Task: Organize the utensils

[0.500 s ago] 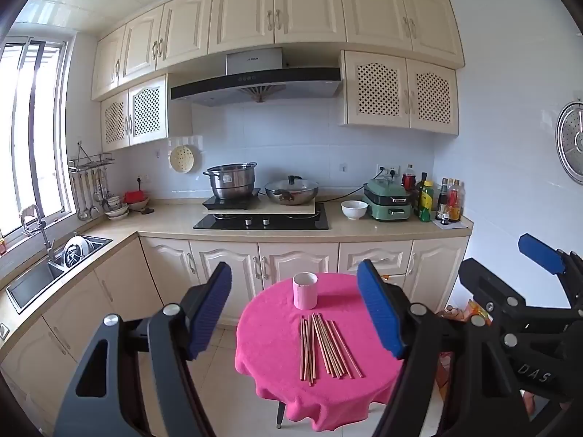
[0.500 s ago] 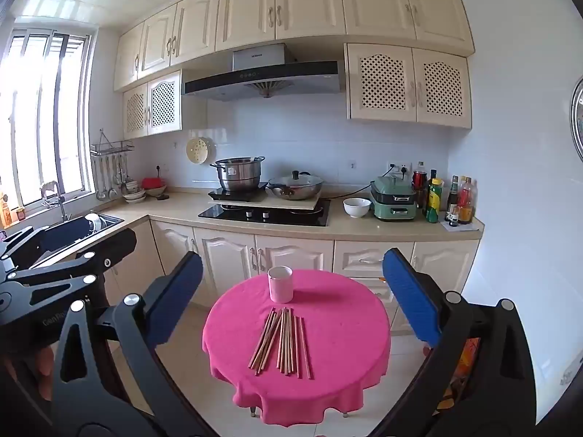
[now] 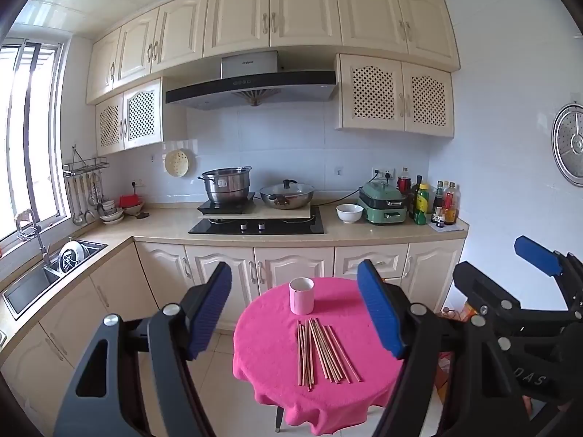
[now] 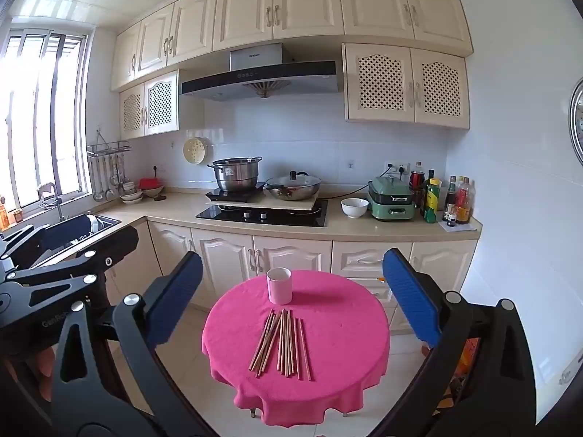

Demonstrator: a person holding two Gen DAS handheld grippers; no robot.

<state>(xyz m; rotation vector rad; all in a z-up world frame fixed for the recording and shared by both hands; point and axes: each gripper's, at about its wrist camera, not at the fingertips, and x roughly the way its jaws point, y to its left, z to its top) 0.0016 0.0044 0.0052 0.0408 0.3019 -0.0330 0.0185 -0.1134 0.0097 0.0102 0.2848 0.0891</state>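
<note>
Little has shifted since the earlier frame: both views sit a touch closer to the small round table, and nothing on it has been disturbed. Nearest the lens, the left gripper (image 3: 294, 313) holds its blue pads wide apart with nothing between them, and the right gripper (image 4: 293, 298) stands spread wider yet, likewise empty (each one shows at the edge of the other's view, side by side and apart). Both hang short of the table's near edge, tilted slightly downward. Beyond them the table wears a pink cloth (image 4: 346, 327) that drapes over its rim. On the near half of the cloth lie the chopsticks (image 4: 282, 342), a loose bundle of wooden sticks lying flat, roughly parallel and fanning a little at the near ends. Just behind them, apart from their far tips, stands the pink cup (image 4: 279, 286), upright with its mouth open. Farther back runs the cream cabinet front and the counter (image 3: 164, 224), which carries a black hob with a steel pot (image 3: 226, 184) and a lidded wok (image 3: 287, 195), a white bowl (image 3: 349, 213), a green cooker and a cluster of bottles at the right end.
</note>
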